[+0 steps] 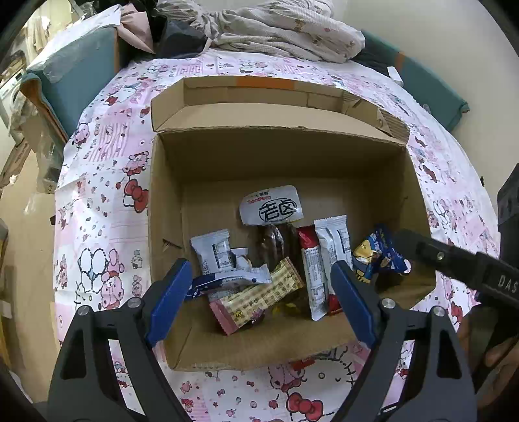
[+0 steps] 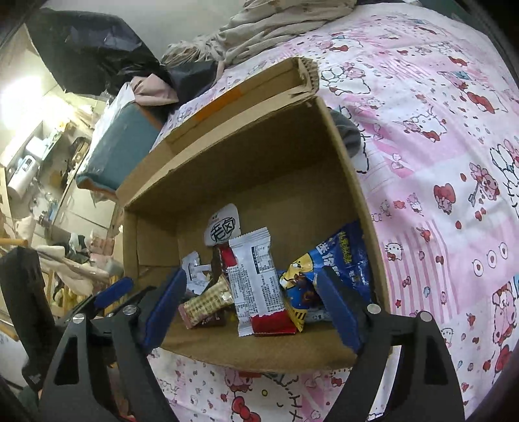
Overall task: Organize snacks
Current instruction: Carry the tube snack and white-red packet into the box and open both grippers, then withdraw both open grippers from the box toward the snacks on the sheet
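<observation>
An open cardboard box (image 1: 165,201) (image 2: 352,181) stands on a pink cartoon-print cloth and holds several snack packets. Among them are a white pouch with black characters (image 1: 272,206) (image 2: 223,227), a white-and-red bar (image 1: 329,259) (image 2: 256,282), a blue packet with a yellow cartoon (image 1: 379,256) (image 2: 327,269) and a yellow waffle-print packet (image 1: 259,295) (image 2: 207,300). My left gripper (image 1: 262,293) hangs open over the box's near side, with no packet pressed by its blue pads. My right gripper (image 2: 253,306) is open too, above the near right corner with the bar and blue packet beyond its pads; one finger of it (image 1: 434,253) reaches in from the right.
The pink cloth (image 1: 107,181) (image 2: 438,162) surrounds the box on all sides. A heap of clothes (image 1: 275,29) lies behind it. A teal cushion (image 1: 74,74) sits at the back left. A hand (image 1: 489,353) holds the right gripper at the frame's edge. Cluttered shelves stand far left.
</observation>
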